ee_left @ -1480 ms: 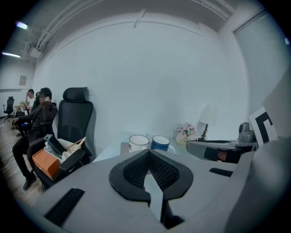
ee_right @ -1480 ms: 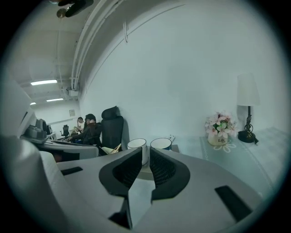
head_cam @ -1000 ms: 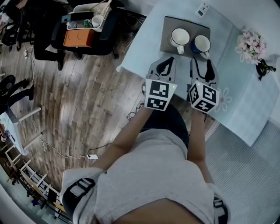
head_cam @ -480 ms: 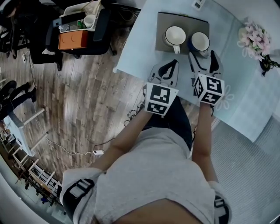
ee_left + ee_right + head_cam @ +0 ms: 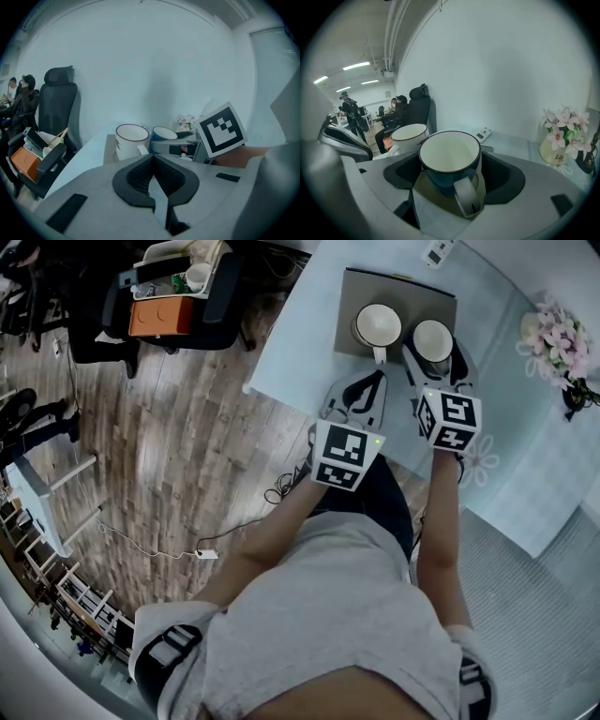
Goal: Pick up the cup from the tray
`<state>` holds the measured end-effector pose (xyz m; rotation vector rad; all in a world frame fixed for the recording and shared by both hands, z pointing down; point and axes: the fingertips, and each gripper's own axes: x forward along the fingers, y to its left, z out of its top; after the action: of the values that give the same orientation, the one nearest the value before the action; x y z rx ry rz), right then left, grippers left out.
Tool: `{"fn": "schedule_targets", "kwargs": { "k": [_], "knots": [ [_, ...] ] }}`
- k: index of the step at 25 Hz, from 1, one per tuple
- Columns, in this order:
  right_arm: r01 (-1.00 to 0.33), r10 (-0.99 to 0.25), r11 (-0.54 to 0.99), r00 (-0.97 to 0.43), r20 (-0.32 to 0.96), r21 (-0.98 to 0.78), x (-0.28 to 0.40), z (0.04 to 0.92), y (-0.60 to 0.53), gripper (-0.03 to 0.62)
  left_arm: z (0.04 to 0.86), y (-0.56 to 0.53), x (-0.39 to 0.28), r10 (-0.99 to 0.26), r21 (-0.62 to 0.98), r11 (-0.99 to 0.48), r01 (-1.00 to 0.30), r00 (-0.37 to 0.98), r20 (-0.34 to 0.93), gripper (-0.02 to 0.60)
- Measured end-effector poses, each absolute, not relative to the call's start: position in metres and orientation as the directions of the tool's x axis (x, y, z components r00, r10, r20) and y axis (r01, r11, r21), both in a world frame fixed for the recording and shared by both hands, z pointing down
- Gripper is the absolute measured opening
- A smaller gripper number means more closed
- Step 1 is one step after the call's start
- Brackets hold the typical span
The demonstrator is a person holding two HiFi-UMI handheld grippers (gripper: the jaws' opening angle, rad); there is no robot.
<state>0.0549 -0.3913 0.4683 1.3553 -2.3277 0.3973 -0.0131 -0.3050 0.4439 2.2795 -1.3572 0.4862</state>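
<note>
A grey tray (image 5: 352, 296) on the pale table holds a white cup (image 5: 378, 324) and a blue cup (image 5: 432, 339), both upright. My right gripper (image 5: 434, 358) straddles the blue cup (image 5: 450, 161); its jaws are opening, with a gap between each pad and the cup wall. The cup's handle points back toward me. The white cup (image 5: 408, 134) stands just left of it. My left gripper (image 5: 367, 386) rests short of the tray, below the white cup (image 5: 131, 140), jaws closed together (image 5: 152, 161) with nothing in them.
A pot of pink flowers (image 5: 555, 334) stands at the table's right, and a small remote (image 5: 437, 253) lies beyond the tray. A black chair with an orange box and clutter (image 5: 178, 287) sits left of the table on the wooden floor.
My right gripper has moved forward onto the tray and now brackets the blue cup, with its jaws wider apart. The left gripper has barely shifted.
</note>
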Motion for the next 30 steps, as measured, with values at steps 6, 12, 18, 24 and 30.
{"fn": "schedule_targets", "kwargs": {
  "k": [6,12,18,24,30],
  "knots": [
    [-0.855,-0.738,0.516,-0.475,0.480,-0.052,0.048,0.472,-0.398,0.344,0.446,-0.308,-0.012,-0.726,0.189,-0.422,-0.886,0.456,0.515,0.005],
    [-0.846,-0.732,0.531,-0.490,0.474,-0.053,0.047,0.471,-0.398,0.344,0.445,-0.308,-0.010,-0.729,0.197,-0.411,-0.890,0.451,0.515,0.005],
    [-0.854,-0.747,0.518,-0.478,0.462,-0.046,0.049,0.471,-0.399,0.344,0.444,-0.307,-0.002,-0.729,0.190,-0.416,-0.889,0.452,0.514,0.005],
    [-0.897,-0.809,0.434,-0.428,0.403,-0.081,0.072,0.452,-0.399,0.344,0.433,-0.310,0.014,-0.724,0.178,-0.457,-0.871,0.481,0.494,0.005],
    [-0.945,-0.857,0.317,-0.322,0.403,-0.081,0.129,0.447,-0.398,0.344,0.429,-0.312,0.046,-0.693,0.183,-0.522,-0.833,0.540,0.478,0.005]
  ]
}}
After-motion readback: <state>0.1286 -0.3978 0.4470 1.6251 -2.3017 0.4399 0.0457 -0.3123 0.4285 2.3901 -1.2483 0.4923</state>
